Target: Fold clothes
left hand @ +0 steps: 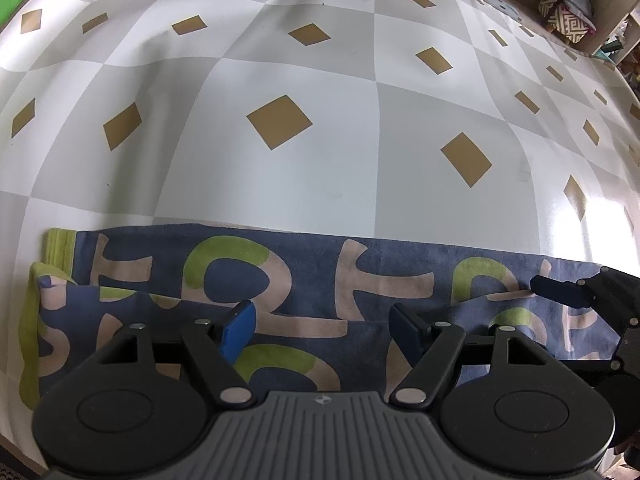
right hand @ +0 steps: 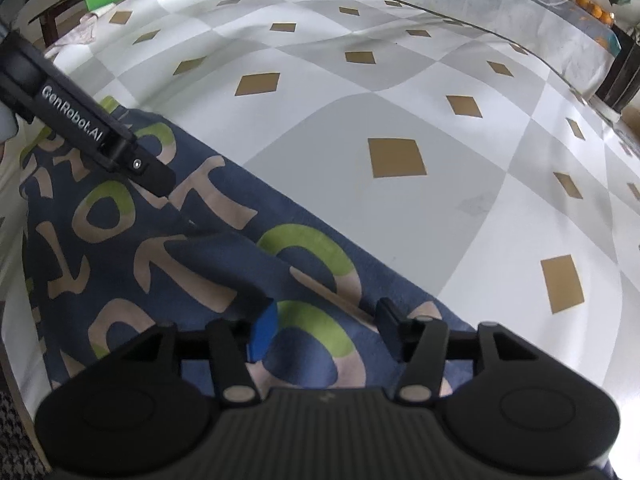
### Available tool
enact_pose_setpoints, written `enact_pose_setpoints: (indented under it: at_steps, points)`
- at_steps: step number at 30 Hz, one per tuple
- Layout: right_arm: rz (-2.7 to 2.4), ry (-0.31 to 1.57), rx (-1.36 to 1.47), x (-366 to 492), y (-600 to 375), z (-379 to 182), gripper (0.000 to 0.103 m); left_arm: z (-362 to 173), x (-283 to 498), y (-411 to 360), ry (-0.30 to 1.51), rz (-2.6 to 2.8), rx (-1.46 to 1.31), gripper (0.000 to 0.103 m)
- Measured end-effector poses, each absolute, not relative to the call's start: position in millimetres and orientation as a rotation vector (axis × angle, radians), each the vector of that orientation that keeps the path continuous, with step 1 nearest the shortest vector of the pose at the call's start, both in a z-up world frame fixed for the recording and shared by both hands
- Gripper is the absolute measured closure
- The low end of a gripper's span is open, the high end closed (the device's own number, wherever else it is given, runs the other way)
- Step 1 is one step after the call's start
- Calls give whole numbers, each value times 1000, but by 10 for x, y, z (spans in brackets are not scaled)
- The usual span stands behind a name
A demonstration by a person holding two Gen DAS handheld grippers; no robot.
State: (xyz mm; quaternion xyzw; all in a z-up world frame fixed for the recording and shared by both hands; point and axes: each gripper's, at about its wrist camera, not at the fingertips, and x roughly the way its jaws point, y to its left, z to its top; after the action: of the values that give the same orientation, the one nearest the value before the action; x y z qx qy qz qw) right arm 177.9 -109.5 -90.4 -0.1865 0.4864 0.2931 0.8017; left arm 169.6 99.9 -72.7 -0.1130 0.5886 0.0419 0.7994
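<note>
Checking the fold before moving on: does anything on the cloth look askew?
Mostly tidy. On the blue patterned cloth, the top layer's left corner sits short of the layer beneath, leaving a green strip exposed.

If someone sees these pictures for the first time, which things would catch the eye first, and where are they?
First is the blue cloth with its large pink and green shapes, lying folded along the near edge of the table. Next is the checked tablecloth, grey and white with tan diamonds, which fills the space beyond it. Both the left hand-held gripper and the right hand-held gripper hover open just above the cloth.
</note>
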Motion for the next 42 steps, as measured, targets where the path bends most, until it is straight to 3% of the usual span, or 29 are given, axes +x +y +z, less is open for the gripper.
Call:
enact_pose_setpoints:
  at_steps: [2, 4, 9, 12, 30, 35, 37, 42]
  points:
    - [638, 1044, -393, 1779, -1090, -900, 59, -740, 1696, 994, 1268, 90, -238, 31]
    - [663, 1036, -414, 1750, -1050, -884, 76, -753, 1695, 997, 1273, 91, -240, 31]
    - [701, 1018, -452, 1684, -979, -875, 97, -757, 1696, 1029, 1272, 106, -254, 30]
    - [701, 1015, -459, 1678, -965, -869, 100, -765, 1698, 1043, 1273, 113, -254, 30]
    - [510, 864, -424, 1861, -970, -603, 103, -692, 1716, 1292, 1224, 224, -324, 30]
    - [545, 899, -398, 1870, -978, -641, 98, -731, 1713, 1403, 1240, 245, -382, 30]
    - [566, 905, -383, 1867, -962, -640, 87, -730, 1714, 1444, 1242, 247, -403, 30]
    - [638, 910, -326, 1828, -818, -585, 78, -624, 1721, 1648, 1205, 287, -466, 30]
